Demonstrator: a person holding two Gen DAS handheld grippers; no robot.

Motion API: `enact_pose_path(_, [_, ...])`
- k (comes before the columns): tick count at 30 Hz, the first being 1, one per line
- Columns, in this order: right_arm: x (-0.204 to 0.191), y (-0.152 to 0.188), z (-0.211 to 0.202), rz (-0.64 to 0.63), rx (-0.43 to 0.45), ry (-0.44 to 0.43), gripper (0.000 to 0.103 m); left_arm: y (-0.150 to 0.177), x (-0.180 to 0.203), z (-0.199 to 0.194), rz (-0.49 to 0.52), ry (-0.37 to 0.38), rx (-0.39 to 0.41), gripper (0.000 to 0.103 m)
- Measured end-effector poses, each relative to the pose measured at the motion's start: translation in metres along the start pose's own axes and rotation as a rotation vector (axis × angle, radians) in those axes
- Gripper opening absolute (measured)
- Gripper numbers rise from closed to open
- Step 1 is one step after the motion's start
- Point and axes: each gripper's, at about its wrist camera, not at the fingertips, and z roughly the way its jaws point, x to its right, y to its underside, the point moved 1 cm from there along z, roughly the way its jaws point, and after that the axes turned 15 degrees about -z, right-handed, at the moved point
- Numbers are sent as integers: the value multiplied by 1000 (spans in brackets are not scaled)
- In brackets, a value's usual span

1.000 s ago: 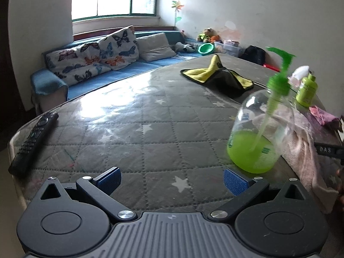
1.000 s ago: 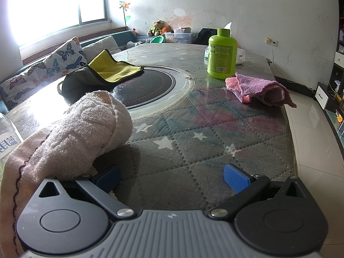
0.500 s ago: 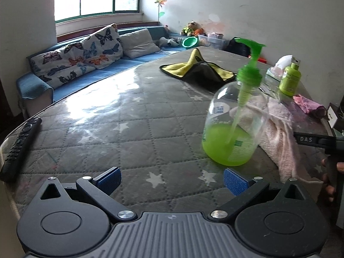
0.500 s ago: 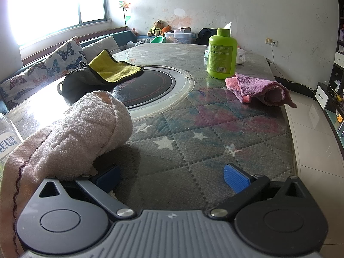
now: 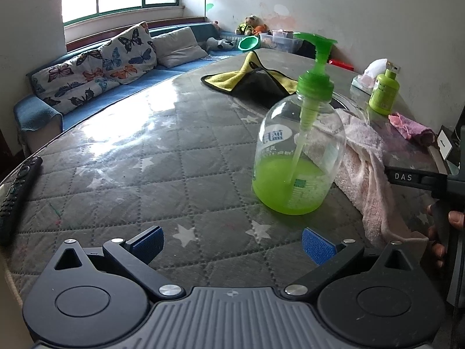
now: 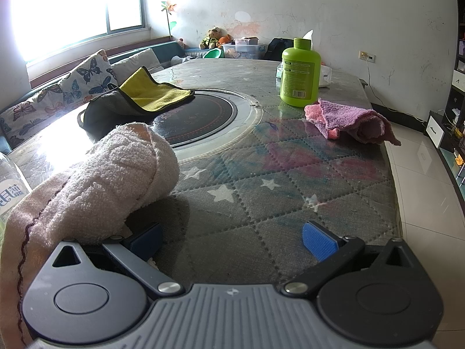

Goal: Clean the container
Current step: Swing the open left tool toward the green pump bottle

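Observation:
A clear pump bottle (image 5: 296,157) with a green pump head and green liquid in its lower third stands upright on the quilted table (image 5: 130,174). My left gripper (image 5: 232,242) is open just short of it, the bottle ahead and slightly right of the gap. A pale pink towel (image 5: 366,163) lies right behind the bottle. In the right wrist view that towel (image 6: 96,186) is heaped over the left finger of my right gripper (image 6: 232,240), which is open. Only the bottle's edge (image 6: 11,192) shows at the far left there.
A yellow and grey cloth (image 6: 139,96) lies by the round black hob (image 6: 200,119). A green lidded bottle (image 6: 300,72) and a purple-pink rag (image 6: 351,120) sit at the far right. A remote control (image 5: 17,186) lies at the table's left edge. A sofa lies beyond.
The left gripper has swung right and moved closer, so the pump bottle now sits larger and near the centre of its view. The right gripper has not moved.

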Motion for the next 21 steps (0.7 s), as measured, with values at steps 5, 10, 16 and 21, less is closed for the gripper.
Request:
enact_pose_path(5, [0,0,0,0,0,0,103,0,3,3,7,-21,-13,103])
enact_pose_path(10, [0,0,0,0,0,0,103,0,7,6,18,-61,-20,103])
enact_pose_path(16, [0,0,0,1,1,-1,103,3,11,7,43,-94,-23,103])
enact_pose_path(21, [-1,0,0,1,1,-1,103,4,14,8,59,-109,-27,103])
